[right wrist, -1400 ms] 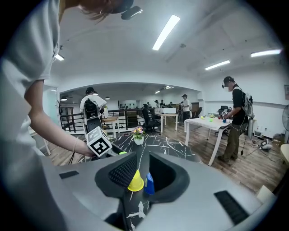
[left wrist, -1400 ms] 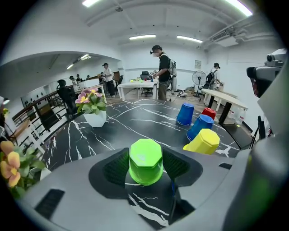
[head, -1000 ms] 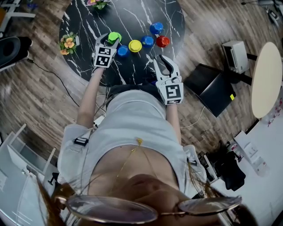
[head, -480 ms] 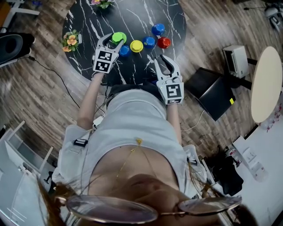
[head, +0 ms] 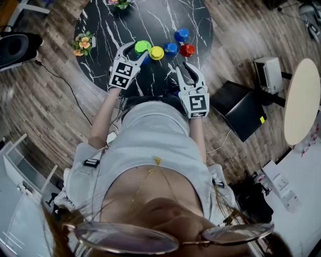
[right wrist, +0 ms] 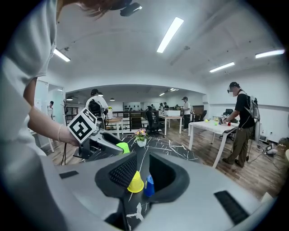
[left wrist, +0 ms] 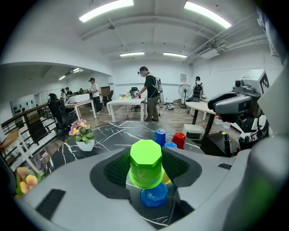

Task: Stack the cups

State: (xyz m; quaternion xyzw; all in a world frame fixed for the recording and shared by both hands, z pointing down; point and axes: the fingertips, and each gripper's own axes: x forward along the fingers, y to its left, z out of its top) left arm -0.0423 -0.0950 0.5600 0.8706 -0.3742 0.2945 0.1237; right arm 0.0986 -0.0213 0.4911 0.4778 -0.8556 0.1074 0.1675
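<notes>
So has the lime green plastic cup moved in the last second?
Yes. The lime green plastic cup, clamped in the left gripper, has shifted right, closer to the yellow plastic cup.

Floor: wood planks (head: 45, 105) | middle: round black marble table (head: 150, 20), flower pot (head: 83, 44) at its edge | right: pale round tabletop (head: 302, 95) | beyond: white desks (left wrist: 126, 103), people standing (left wrist: 151, 92), a fan (left wrist: 185, 90) | overhead: white ceiling, strip lights (left wrist: 106, 10) lit

The yellow cup (left wrist: 166, 178), mostly behind the green cup (left wrist: 146, 163) (a sliver only)
</notes>
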